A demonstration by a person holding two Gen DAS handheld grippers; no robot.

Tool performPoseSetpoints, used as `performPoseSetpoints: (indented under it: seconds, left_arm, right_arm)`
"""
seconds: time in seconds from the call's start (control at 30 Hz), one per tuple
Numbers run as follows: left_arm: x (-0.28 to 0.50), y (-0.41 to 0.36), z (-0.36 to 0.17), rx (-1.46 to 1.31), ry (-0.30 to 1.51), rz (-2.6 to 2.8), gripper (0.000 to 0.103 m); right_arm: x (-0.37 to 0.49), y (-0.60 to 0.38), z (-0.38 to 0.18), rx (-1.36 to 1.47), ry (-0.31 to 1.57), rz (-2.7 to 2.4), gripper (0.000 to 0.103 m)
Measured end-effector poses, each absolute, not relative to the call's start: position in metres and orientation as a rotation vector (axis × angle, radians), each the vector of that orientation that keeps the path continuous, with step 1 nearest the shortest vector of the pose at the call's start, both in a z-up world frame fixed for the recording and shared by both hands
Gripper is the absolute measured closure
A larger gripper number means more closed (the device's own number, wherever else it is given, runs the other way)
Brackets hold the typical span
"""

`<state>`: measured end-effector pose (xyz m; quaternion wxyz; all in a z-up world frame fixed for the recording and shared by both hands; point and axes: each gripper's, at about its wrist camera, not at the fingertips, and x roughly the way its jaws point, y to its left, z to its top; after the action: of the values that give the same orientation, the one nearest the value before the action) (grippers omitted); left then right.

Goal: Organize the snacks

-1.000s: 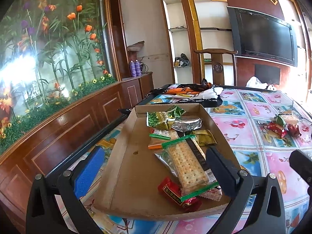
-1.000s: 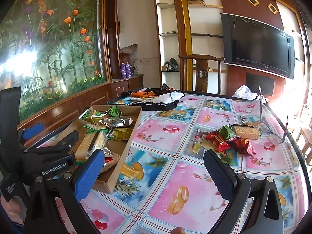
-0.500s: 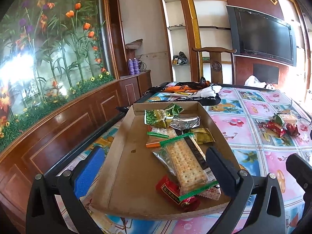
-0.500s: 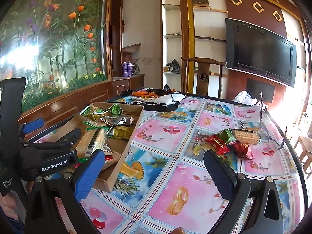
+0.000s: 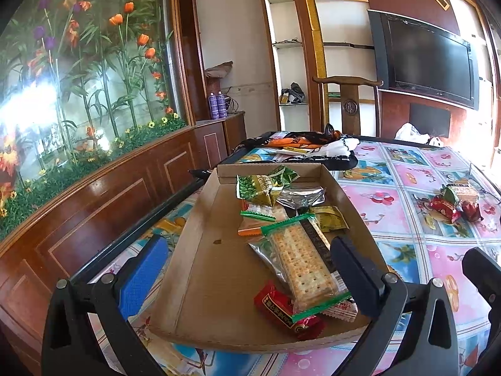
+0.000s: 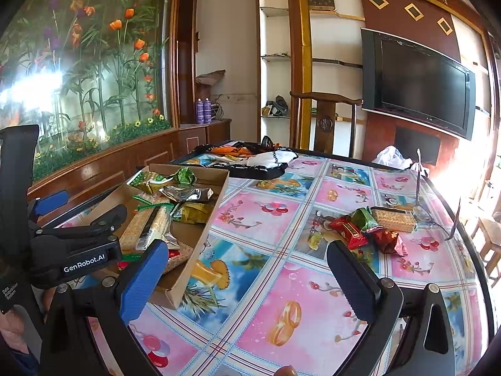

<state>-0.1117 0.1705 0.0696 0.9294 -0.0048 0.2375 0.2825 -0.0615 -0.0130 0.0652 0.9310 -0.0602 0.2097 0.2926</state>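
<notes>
A shallow cardboard tray [image 5: 200, 269] [image 6: 200, 241] lies at the table's left side and holds several snacks: a long cracker pack [image 5: 300, 263], a red candy [image 5: 281, 308], green packets [image 5: 260, 185] and a silver wrapper [image 5: 300, 195]. My left gripper [image 5: 250, 279] hovers open over the tray's near end, with nothing between its fingers. Further right on the table lies a loose cluster: a red packet [image 6: 349, 232], a green packet [image 6: 363, 217], a cracker pack [image 6: 393, 219] and a dark red wrapper [image 6: 388, 241]. My right gripper [image 6: 250, 285] stands open above the tablecloth, short of that cluster.
A colourful plastic tablecloth [image 6: 281, 297] covers the table. A heap of black, orange and white bags [image 6: 250, 159] lies at the far edge. Behind it stands a wooden chair [image 6: 322, 119]. Thin metal rods [image 6: 418, 175] stand at the right. A wood-panelled wall [image 5: 94, 206] runs along the left.
Both grippers have risen or tilted slightly, so the views shifted a little. The right gripper drifted a bit forward over the table. No snack has moved.
</notes>
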Motion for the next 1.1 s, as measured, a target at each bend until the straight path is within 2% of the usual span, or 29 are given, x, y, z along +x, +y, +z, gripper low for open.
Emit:
performPoseSetpoints:
  seconds: [1.1]
  left_arm:
    - [-0.1145,0.1683,0.0711,-0.015,0.484,0.570,0.000]
  right_arm:
    - [-0.0548,-0.0126,0.0600,-0.130,0.448,0.579,0.001]
